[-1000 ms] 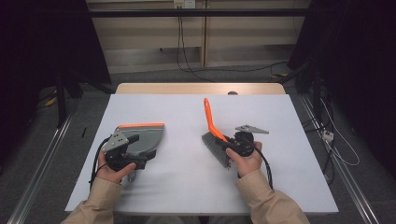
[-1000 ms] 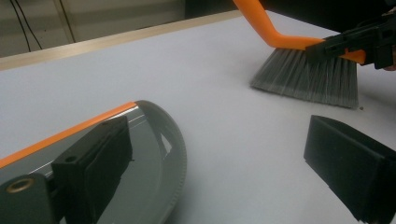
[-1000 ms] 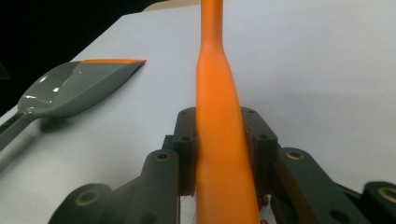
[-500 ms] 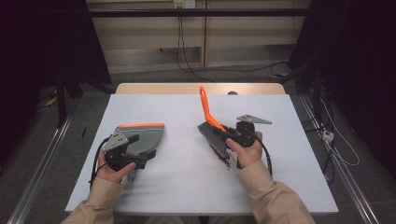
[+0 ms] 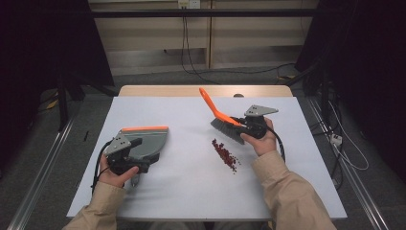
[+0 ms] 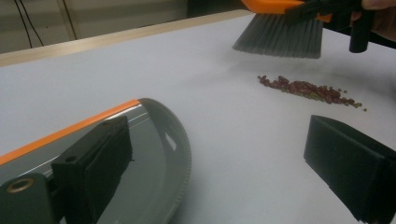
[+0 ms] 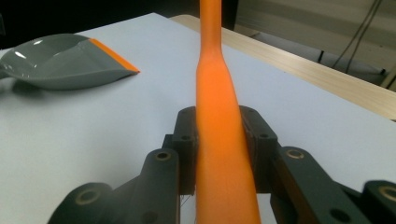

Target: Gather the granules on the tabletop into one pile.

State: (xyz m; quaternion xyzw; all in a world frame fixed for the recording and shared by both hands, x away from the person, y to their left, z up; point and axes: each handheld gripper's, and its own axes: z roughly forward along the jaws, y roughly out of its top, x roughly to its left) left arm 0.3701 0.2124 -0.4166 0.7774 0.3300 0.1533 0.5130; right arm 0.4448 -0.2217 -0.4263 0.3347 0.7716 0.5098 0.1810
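The right gripper [image 5: 249, 125] has its jaws closed on the orange plastic handle of a hand brush with grey bristles [image 5: 225, 123]. In the right gripper view the handle [image 7: 219, 140] runs up between the two black jaws, which press on it from both sides. The brush hangs clear of the white counter [image 5: 191, 191], bristles downward, just beyond a small pile of dark red grains [image 5: 225, 154] that lies on the counter near the right hand [image 5: 262, 141].

The left gripper [image 5: 125, 155] rests at the left of the counter, well apart from the grains. Its jaws stand wide open in the left gripper view: one jaw sits against the grey plastic dustpan with an orange front lip [image 6: 159, 158], the other stands apart over bare counter. No pad pressure on the dustpan can be confirmed. The dustpan [image 5: 146, 141] lies flat on the counter, its orange lip on the far side.
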